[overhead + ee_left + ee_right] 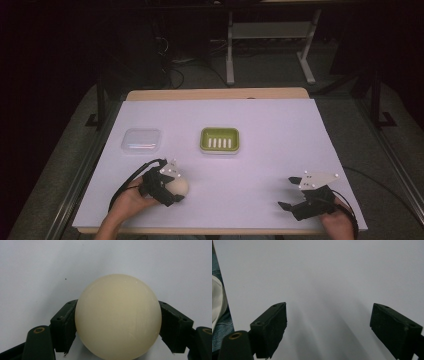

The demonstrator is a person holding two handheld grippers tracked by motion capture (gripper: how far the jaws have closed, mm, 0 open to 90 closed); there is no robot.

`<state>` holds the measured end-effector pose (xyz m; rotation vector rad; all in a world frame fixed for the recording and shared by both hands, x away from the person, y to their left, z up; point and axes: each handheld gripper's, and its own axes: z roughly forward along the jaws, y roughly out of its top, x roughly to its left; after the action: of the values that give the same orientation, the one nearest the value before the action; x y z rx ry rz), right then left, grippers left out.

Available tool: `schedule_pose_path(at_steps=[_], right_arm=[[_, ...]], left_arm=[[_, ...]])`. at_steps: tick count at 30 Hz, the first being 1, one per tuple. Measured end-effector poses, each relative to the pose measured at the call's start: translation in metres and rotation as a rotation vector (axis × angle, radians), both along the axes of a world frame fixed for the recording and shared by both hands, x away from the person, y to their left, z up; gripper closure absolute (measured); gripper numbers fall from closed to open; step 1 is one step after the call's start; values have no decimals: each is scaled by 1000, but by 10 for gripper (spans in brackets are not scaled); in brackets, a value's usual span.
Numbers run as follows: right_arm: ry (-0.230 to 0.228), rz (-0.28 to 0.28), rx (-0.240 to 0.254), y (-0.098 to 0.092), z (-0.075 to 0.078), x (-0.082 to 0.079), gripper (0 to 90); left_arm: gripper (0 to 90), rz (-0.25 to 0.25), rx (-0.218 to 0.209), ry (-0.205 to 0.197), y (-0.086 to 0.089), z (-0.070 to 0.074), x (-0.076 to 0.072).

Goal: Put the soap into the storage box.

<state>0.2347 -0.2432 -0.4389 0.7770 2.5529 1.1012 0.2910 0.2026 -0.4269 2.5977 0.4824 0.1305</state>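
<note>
- Dim workshop floor and metal frame legs ring a white-covered bench [280, 150], where you work with one tool in each hand.
- Your left tool [172, 187] is clenched on a cream soap [179, 186], near the bench's front-left edge; in the left gripper view the soap [118, 316] sits squarely between the two black jaws, one pad pressed to each flank.
- Keep that squeeze steady and level: the body is rounded and looks slick, so by my reading it could squirt forward out of the pads if you tighten sharply or tilt the tool nose-down.
- Lift straight up before you travel, and carry low over the sheet so that a slip costs little.
- Your right tool [295, 192] rests released at the front-right, well apart from the soap; the right gripper view shows its jaws spread wide over bare white sheet, holding nothing.
- Likely destination, judging by the layout: the green soap dish [219, 140] with its slotted white insert, mid-bench and ahead of the left tool. Set the soap down on the slots before you let go.
- A clear plastic lid [142, 140] lies to the left of the dish, near your path; steer around it.
- Soap itself: pale ivory, smooth, matte, egg-like, unmarked.
</note>
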Motion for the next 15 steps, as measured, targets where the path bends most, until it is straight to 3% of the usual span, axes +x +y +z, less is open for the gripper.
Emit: schedule_pose_path(at_steps=[9, 15], right_arm=[[5, -8, 4, -2, -1, 0, 134], [5, -11, 11, -3, 0, 1, 134]], left_arm=[[251, -13, 9, 13, 1, 2, 1], [251, -6, -12, 20, 0, 8, 5]])
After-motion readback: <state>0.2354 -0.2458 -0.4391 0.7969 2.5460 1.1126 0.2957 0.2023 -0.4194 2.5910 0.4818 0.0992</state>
